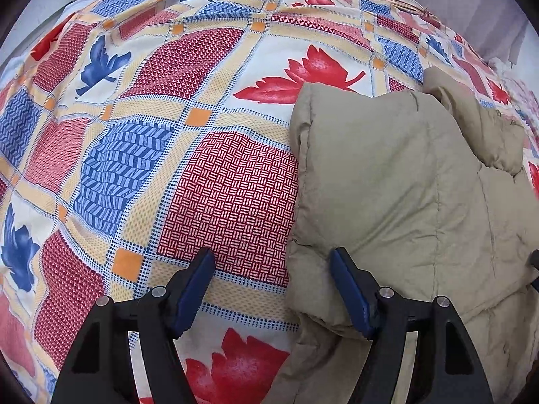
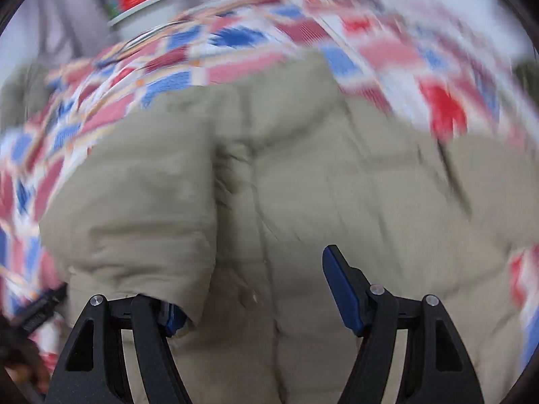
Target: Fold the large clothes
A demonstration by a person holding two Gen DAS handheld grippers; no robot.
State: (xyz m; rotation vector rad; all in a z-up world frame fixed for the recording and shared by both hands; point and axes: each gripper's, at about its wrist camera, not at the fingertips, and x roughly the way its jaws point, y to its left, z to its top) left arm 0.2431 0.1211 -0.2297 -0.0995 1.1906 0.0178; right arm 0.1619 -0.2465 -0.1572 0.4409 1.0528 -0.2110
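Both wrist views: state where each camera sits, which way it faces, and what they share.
Left wrist: on the left gripper, angled down at the patterned bedspread and the jacket's edge; both open fingers show.
Right wrist: on the right gripper, angled down over the jacket, blurred; one finger partly under fabric.
Shared: jacket, bedspread.

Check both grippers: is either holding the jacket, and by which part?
Neither. Left gripper stands open over the puffer jacket edge; right gripper is open above it.
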